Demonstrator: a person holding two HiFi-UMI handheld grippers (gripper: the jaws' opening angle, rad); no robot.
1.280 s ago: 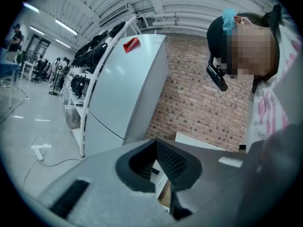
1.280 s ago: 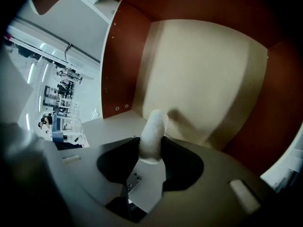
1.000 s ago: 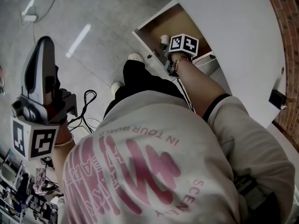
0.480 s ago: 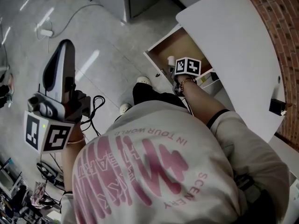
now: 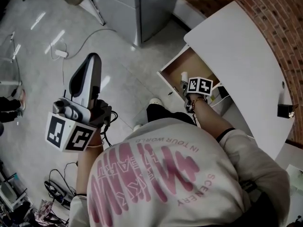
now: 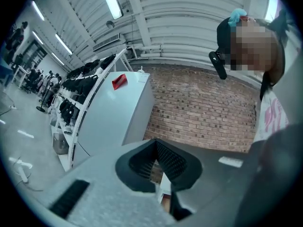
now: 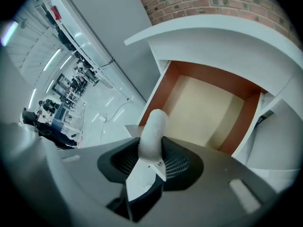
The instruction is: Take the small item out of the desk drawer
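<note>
The desk drawer stands open under the white desk top; its beige floor shows bare in the right gripper view. My right gripper hangs over the drawer, pointing steeply down. It is shut on a small white cylindrical item, which sticks up between the pads of the right gripper. The item shows as a pale stub beside the marker cube. My left gripper is held up at the left over the floor, far from the drawer. This left gripper has its jaws together and holds nothing.
A grey cabinet stands beyond the drawer, against a brick wall. Cables and a power strip lie on the floor at the left. A small black object sits at the desk's right edge. My white shoes are below the drawer front.
Both grippers have risen. The right one has come up from the drawer with the white item in its jaws. The drawer and floor now look smaller and farther away.
</note>
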